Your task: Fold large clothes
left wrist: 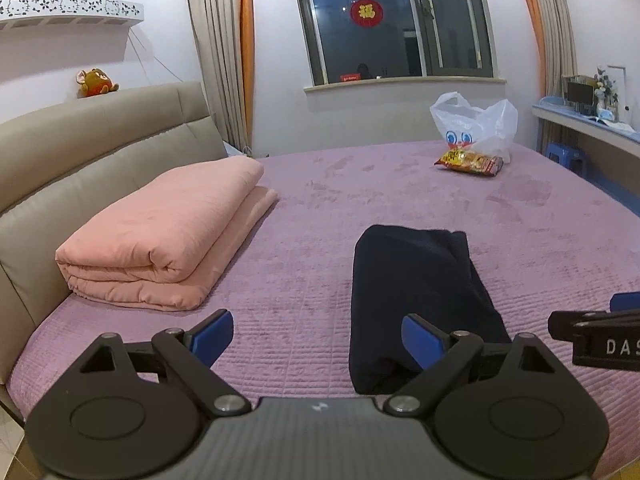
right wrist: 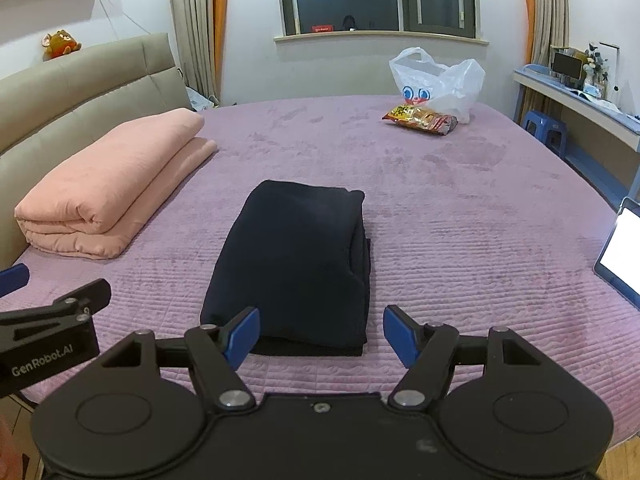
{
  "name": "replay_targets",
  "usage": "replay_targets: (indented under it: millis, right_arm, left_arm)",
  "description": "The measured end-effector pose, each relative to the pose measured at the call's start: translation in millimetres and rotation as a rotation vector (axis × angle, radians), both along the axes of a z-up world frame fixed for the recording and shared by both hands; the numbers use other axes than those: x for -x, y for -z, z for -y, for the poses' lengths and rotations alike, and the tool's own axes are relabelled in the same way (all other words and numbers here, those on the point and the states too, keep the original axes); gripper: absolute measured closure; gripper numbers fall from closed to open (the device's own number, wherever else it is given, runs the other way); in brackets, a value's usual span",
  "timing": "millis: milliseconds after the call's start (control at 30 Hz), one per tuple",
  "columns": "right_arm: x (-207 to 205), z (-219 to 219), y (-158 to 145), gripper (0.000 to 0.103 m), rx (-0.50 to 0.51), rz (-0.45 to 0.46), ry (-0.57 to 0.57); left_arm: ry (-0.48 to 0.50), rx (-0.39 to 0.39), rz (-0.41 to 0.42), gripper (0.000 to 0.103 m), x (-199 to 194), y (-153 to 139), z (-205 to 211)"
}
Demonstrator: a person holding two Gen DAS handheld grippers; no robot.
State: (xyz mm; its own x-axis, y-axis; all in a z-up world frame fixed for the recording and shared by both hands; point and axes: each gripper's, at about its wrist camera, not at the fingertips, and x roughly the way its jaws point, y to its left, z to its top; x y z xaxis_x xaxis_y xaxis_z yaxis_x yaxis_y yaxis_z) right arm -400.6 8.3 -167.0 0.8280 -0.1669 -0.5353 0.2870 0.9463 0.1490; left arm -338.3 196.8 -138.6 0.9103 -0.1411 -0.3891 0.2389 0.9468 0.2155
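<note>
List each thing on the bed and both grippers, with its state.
Dark navy garment: folded into a compact rectangle, lying flat.
Pink quilt: folded, against the headboard.
White plastic bag: open, slumped.
Yellow-red snack packet: lying flat.
Left gripper: open, empty.
Right gripper: open, empty.
</note>
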Motion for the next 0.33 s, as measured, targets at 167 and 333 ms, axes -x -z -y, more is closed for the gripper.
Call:
replay_targets:
  millis: [167,333]
  right_arm:
    - [-11.6,3.1,10.0,0.022,-0.016,-0.02,-0.006]
    - [-22.0,6.8,22.1,0.022,-0.023,-0.04,0.004]
  left_arm:
    - [-0.017,-0.009,-0.04,0.011,-15.4,13.3,2.7]
    - [-0.039,-0.01,0.004,0.013,-24.2,24.9,1.6]
